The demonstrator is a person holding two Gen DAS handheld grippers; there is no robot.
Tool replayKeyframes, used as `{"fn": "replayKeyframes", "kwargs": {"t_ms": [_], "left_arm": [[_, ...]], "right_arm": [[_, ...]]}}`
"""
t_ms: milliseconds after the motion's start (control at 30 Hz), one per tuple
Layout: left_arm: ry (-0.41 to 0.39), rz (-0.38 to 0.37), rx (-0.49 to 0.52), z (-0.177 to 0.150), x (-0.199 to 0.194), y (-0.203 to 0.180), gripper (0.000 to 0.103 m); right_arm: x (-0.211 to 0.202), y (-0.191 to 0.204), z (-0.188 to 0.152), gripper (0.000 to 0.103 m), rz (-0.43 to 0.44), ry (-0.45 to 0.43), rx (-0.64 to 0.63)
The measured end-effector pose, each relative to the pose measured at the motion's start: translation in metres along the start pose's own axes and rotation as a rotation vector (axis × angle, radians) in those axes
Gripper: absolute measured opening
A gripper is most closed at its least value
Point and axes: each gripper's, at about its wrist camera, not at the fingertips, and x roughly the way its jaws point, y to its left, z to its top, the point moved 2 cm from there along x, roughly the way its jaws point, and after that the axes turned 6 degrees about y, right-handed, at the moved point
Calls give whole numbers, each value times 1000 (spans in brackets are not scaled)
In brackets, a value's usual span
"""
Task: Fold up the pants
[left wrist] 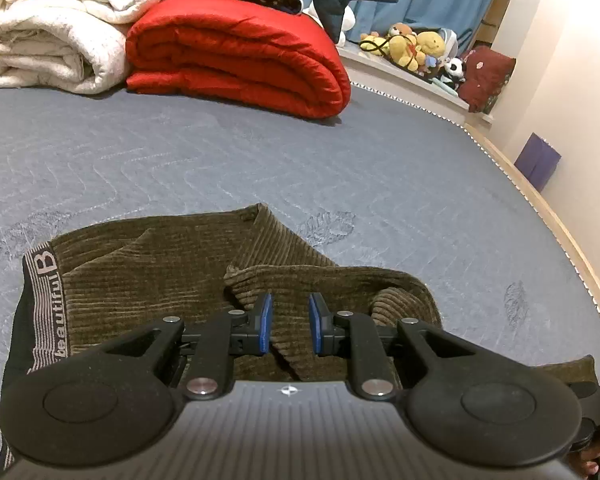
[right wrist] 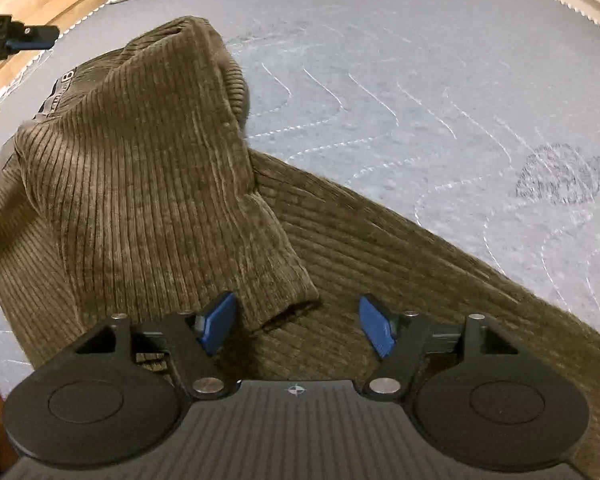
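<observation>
**Corduroy pants half-folded on the bed, both claws hanging over them**

Left wrist view, going left to right: the olive-brown ribbed corduroy pants sit in the lower middle of the frame on the grey-blue quilted bed, with the black and grey lettered waistband at the lower left. The left claw is at bottom centre with its blue pads set narrow; a fold of corduroy runs between them, but I can't tell if they're actually pinching it. Up top, a folded white blanket on the left, a folded red quilt beside it.

Right wrist view: one leg is doubled over across the other, its cuff landing between the right claw pads, which are spread wide and gripping nothing.
</observation>
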Motion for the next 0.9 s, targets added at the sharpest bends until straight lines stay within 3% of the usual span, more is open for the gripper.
{"fn": "replayKeyframes", "kwargs": {"t_ms": [67, 167, 233, 367, 433, 500, 600, 633, 667, 700, 767, 833, 900], "left_arm": [[3, 4, -6, 0, 2, 1, 22], [-5, 8, -11, 2, 2, 0, 22], [-10, 7, -12, 4, 2, -1, 22], [-23, 18, 0, 7, 1, -1, 22], [-26, 26, -5, 8, 1, 2, 22], [-27, 30, -7, 8, 1, 4, 22], [-28, 34, 12, 6, 1, 3, 22], [-28, 34, 19, 6, 2, 2, 22], [-27, 33, 22, 6, 3, 2, 22], [-26, 30, 24, 6, 4, 1, 22], [-23, 26, 29, 5, 6, -2, 22], [-17, 17, 38, 3, 7, -6, 22], [-13, 9, 56, 0, 8, -9, 22]], "right_arm": [[-1, 7, 3, 37, 24, -15, -11], [-8, 11, 9, 19, -5, -33, -35], [-31, 6, 20, 17, 5, -109, -14], [-112, -16, 49, 17, 62, -374, 72], [-148, -36, 61, 17, 68, -465, 94], [-169, -64, 76, 16, 41, -474, 104], [-180, -130, 114, 16, -123, -389, 171], [-180, -130, 114, 16, -123, -389, 171], [-180, -155, 126, 17, -201, -368, 236], [-181, -204, 142, 18, -378, -360, 419], [-182, -245, 144, 31, -522, -427, 622], [-174, -265, 125, 45, -598, -494, 780], [-146, -272, 97, 47, -582, -498, 883]]}}
